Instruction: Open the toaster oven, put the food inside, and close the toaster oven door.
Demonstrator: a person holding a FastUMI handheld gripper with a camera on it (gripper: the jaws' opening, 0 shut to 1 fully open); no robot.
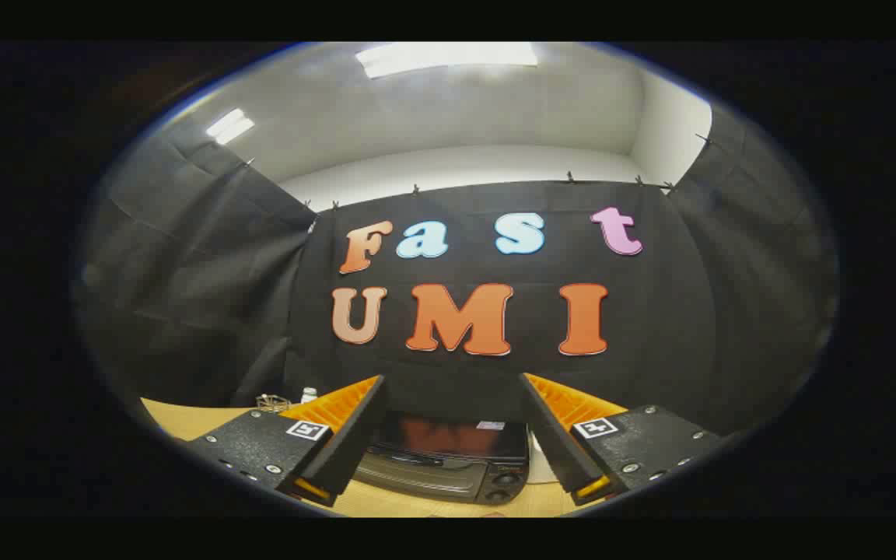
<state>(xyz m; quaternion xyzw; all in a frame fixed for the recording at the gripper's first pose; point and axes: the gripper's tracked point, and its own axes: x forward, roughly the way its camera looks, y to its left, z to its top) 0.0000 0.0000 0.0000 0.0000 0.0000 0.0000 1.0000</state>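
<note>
A: Status of the gripper (452, 435)?

B: We are seeing its two fingers (343, 439) standing wide apart, with nothing between the pads. They are gripping nothing and touching nothing. We are reporting it as spread, unloaded.

A: Location of the oven (448, 463)?

B: We are seeing it in the gap between the fingers, beyond them and lower down, sitting on the table (183, 420). The gripper is being held above it and clear of it.

A: Condition of the door (425, 474)?

B: It is standing closed. We are looking at the front face from above: the dark glass panel is reflecting an orange blur, and the handle (405, 459) is running across the upper part of the door.

A: Controls?

B: Two knobs (504, 486) are sitting one above the other at the right end of the front. We are not reading their settings; they are too small.

A: The food?

B: We cannot tell which item it is. Past the left finger, at the far edge of the table, a small wire rack (271, 402) and a white bottle (308, 394) are standing near each other. A pale object is showing just right of the oven, mostly hidden by the right finger.
</note>
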